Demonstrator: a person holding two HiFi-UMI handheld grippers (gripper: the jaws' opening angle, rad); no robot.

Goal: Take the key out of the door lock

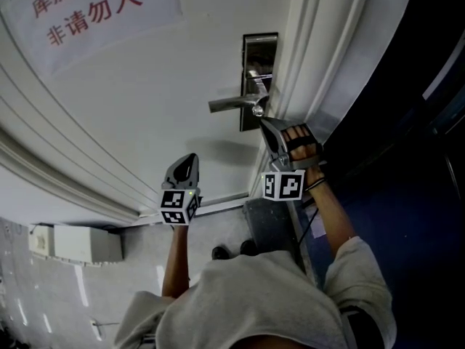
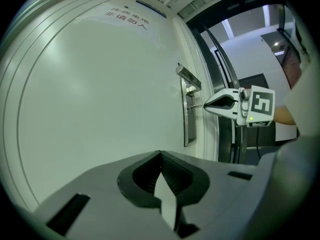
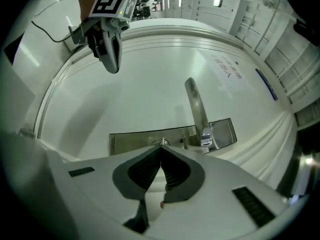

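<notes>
The right gripper [image 3: 161,146] has its jaws pressed together on the key [image 3: 162,142]. Only a thin sliver of the key shows, sticking out straight ahead of the tips. In the left gripper view the key [image 2: 196,106] runs as a short bar from the right gripper's tip to the lock plate [image 2: 189,129], and its far end meets the plate. The door handle [image 3: 197,109] stands just beyond the jaws and off to their right, rising from the same plate.

The left gripper [image 2: 160,152] is fully closed with nothing between its jaws. It points at the bare white door [image 1: 145,107], well apart from the key, which lies ahead of it and to its right. From the head view the left gripper [image 1: 190,158] hangs lower and to the left of the right gripper [image 1: 263,122], the two clearly apart.
</notes>
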